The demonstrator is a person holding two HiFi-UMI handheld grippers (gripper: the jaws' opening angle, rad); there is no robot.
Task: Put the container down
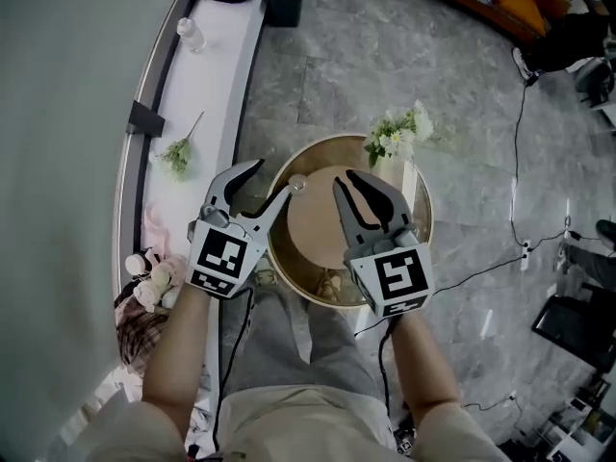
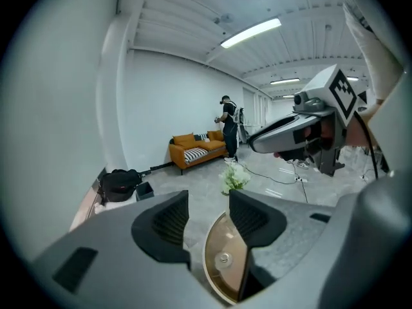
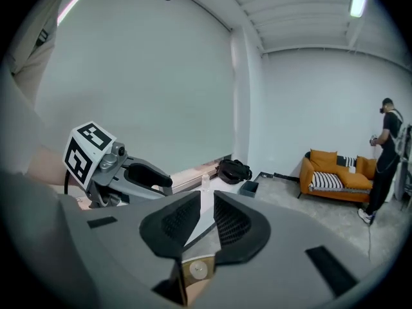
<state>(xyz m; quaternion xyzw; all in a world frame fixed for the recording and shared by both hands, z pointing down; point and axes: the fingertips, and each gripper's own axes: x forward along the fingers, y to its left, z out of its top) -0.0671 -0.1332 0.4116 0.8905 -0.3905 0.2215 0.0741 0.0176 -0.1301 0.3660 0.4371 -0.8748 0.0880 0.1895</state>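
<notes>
The container (image 1: 289, 287) is a round gold-rimmed bowl with a brown middle, and it sits low on the grey floor right under both grippers. My left gripper (image 1: 275, 175) hovers over its left rim, jaws apart and holding nothing. My right gripper (image 1: 346, 179) hangs above the brown middle with only a narrow gap between its pads. In the left gripper view, a gold curved edge with a small stud (image 2: 224, 257) shows low in the gap of the left gripper (image 2: 209, 205). The right gripper view has the same gold piece (image 3: 197, 270) at the base of the right gripper (image 3: 207, 205), with nothing between the pads.
White flowers (image 1: 399, 135) stand at the container's far rim. A white ledge (image 1: 207, 85) along the left wall carries a water bottle (image 1: 190, 33) and a flower sprig (image 1: 176, 154), with plush items (image 1: 154, 277) nearer. Cables (image 1: 520, 210) cross the floor on the right. A person (image 3: 386, 153) stands by an orange sofa (image 3: 335, 176).
</notes>
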